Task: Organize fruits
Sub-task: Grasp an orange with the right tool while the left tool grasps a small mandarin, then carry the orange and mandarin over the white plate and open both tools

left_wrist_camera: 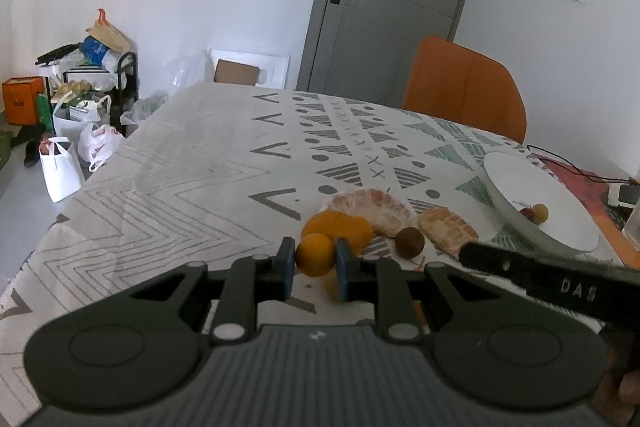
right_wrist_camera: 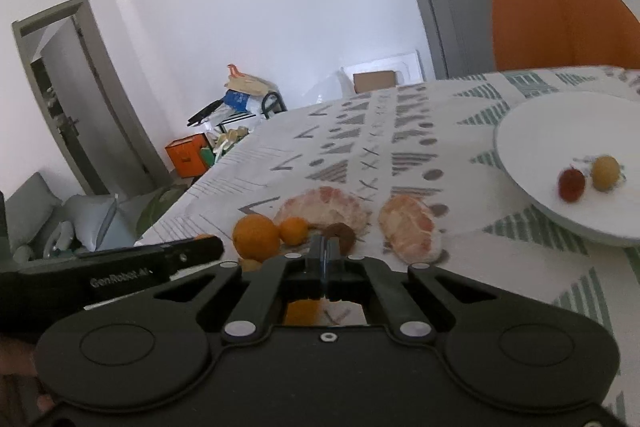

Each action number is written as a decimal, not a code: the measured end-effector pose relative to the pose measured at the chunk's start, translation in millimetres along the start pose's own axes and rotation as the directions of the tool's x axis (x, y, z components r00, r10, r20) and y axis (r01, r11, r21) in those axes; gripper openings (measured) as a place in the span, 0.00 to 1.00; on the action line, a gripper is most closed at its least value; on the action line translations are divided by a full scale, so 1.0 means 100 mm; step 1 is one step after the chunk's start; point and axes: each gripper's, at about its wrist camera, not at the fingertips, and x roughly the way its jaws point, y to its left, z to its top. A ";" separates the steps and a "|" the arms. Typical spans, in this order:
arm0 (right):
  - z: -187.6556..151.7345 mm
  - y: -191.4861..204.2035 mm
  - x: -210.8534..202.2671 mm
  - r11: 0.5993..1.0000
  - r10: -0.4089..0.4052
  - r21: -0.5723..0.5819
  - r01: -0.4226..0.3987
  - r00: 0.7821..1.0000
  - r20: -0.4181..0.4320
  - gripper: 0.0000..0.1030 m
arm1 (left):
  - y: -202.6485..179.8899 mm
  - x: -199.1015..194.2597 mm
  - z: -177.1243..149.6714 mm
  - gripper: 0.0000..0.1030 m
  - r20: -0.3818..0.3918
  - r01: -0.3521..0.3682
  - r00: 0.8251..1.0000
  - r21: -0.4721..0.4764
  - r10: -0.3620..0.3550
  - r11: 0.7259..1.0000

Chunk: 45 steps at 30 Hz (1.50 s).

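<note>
My left gripper (left_wrist_camera: pixel 315 263) is shut on a small orange fruit (left_wrist_camera: pixel 315 254) and holds it just above the tablecloth. Behind it lie a bigger orange (left_wrist_camera: pixel 340 227), a large peeled pomelo piece (left_wrist_camera: pixel 374 206), a brown round fruit (left_wrist_camera: pixel 409 242) and a smaller pomelo piece (left_wrist_camera: pixel 448 229). My right gripper (right_wrist_camera: pixel 325 259) is shut and empty, just in front of the brown fruit (right_wrist_camera: pixel 340 234). In the right wrist view the orange (right_wrist_camera: pixel 256 237), a small orange fruit (right_wrist_camera: pixel 294 231) and the pomelo pieces (right_wrist_camera: pixel 324 207) (right_wrist_camera: pixel 412 231) show. A white plate (right_wrist_camera: pixel 532 131) holds a red fruit (right_wrist_camera: pixel 571 183) and a yellow fruit (right_wrist_camera: pixel 605 167).
The table has a patterned cloth (left_wrist_camera: pixel 192 187). An orange chair (left_wrist_camera: pixel 466 87) stands at the far side. Cables and a small device (left_wrist_camera: pixel 624 193) lie at the right edge. Bags and a black rack (left_wrist_camera: pixel 88 99) stand on the floor to the left.
</note>
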 end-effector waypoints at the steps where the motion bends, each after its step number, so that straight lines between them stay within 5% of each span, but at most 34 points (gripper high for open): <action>1: -0.02 -0.02 -0.02 1.000 0.005 0.007 -0.005 1.000 -0.005 0.01 | -0.01 -0.02 0.00 0.19 0.005 -0.001 1.000 -0.004 0.001 1.000; 6: -0.06 -0.05 -0.07 1.000 0.005 0.017 -0.005 1.000 -0.010 0.31 | 0.04 -0.10 -0.03 0.19 0.021 -0.010 1.000 -0.019 0.011 1.000; 16: -0.09 0.17 0.19 0.999 0.040 -0.023 -0.042 0.998 -0.058 0.45 | 0.31 -0.11 -0.07 0.19 0.005 -0.042 0.999 -0.065 0.042 0.997; 21: -0.11 0.19 0.36 0.999 0.027 -0.021 -0.029 0.996 -0.088 0.33 | 0.41 -0.13 -0.06 0.19 0.013 -0.043 0.999 -0.097 0.044 0.994; 45: 0.02 -0.40 -0.52 0.994 -0.105 0.034 0.102 0.987 0.122 0.33 | -0.50 -0.06 0.11 0.19 0.031 0.065 0.997 0.080 -0.068 0.995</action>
